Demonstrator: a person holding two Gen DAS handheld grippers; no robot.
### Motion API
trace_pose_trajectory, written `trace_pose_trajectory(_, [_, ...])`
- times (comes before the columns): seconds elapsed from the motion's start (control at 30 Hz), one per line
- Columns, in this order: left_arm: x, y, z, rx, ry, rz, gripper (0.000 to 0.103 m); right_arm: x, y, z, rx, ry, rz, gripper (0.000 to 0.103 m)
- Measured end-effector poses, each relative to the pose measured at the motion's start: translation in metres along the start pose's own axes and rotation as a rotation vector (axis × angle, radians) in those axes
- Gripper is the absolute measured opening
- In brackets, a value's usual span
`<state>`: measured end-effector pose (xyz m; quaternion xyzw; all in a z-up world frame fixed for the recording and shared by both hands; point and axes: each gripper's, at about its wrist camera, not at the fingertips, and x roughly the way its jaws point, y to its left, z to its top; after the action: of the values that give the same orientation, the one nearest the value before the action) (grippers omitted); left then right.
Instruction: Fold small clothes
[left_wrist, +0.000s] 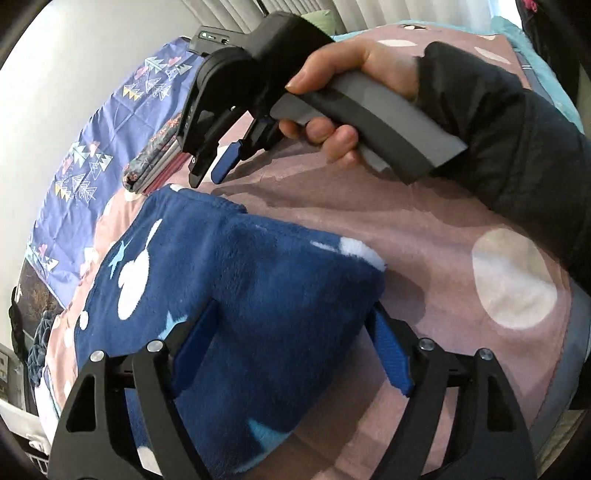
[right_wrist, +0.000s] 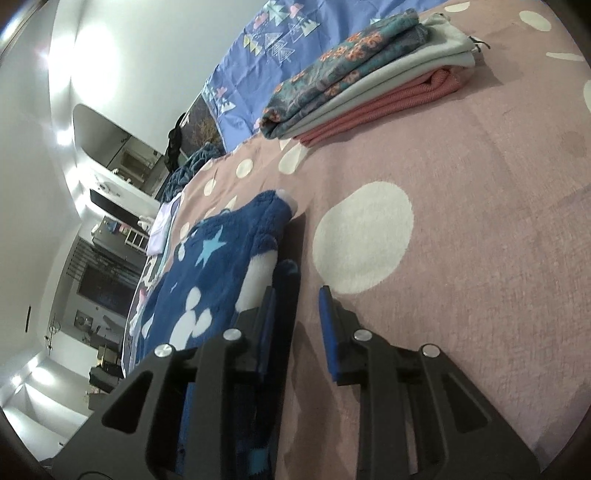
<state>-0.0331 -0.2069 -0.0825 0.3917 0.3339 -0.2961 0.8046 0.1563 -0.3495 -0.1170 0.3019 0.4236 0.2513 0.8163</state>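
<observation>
Left tongs (left_wrist: 291, 354) gape around blue fleece (left_wrist: 236, 280), unpinched; right tongs (right_wrist: 295, 325) slightly apart, empty.

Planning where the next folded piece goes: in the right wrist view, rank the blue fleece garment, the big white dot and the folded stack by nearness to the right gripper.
1. Blue fleece garment, beside its left finger.
2. Big white dot, just ahead.
3. Folded stack, far, upper right.

You have a pink bedspread (right_wrist: 480, 229) with white dots underneath it all — far off lies a purple sheet (right_wrist: 251, 55) printed with triangles, below white walls (right_wrist: 33, 155).
</observation>
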Motion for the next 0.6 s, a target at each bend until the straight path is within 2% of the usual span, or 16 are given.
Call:
trace_pose_trajectory(0.1, [0.003,-0.009,0.006,0.021,0.010,0.035,0.080,0.003,0.003,-0.002,-0.021,0.032,0.005,0.025])
trace_pose_trajectory(0.13, [0.005,-0.009,0.007,0.019,0.012,0.044,0.080,0.003,0.005,-0.003,-0.031,0.042,0.014,0.029])
trace_pose_trajectory(0.17, [0.006,-0.008,0.008,0.013,0.010,0.045,0.073,0.003,0.006,-0.004,-0.038,0.046,0.020,0.033])
trace_pose_trajectory(0.2, [0.006,-0.006,0.008,0.004,0.009,0.042,0.051,0.003,0.009,-0.004,-0.046,0.048,0.036,0.036])
trace_pose_trajectory(0.23, [0.009,-0.001,0.012,-0.011,0.009,0.030,0.045,0.003,0.010,-0.005,-0.048,0.049,0.049,0.041])
trace_pose_trajectory(0.27, [0.003,0.006,0.013,-0.043,-0.004,-0.004,0.030,0.003,0.010,-0.005,-0.050,0.051,0.066,0.045])
trace_pose_trajectory(0.3, [-0.001,0.009,0.016,-0.069,-0.014,-0.032,0.021,0.004,0.011,-0.005,-0.050,0.052,0.079,0.046])
trace_pose_trajectory(0.4, [-0.020,0.025,0.018,-0.129,-0.049,-0.078,0.018,0.006,0.012,-0.004,-0.045,0.063,0.103,0.047])
trace_pose_trajectory(0.5, [-0.020,0.030,0.016,-0.154,-0.048,-0.112,0.018,0.009,0.012,-0.003,-0.018,0.091,0.147,0.047])
trace_pose_trajectory(0.6, [-0.014,0.019,0.015,-0.136,-0.042,-0.103,0.018,0.014,0.010,-0.003,-0.001,0.103,0.150,0.047])
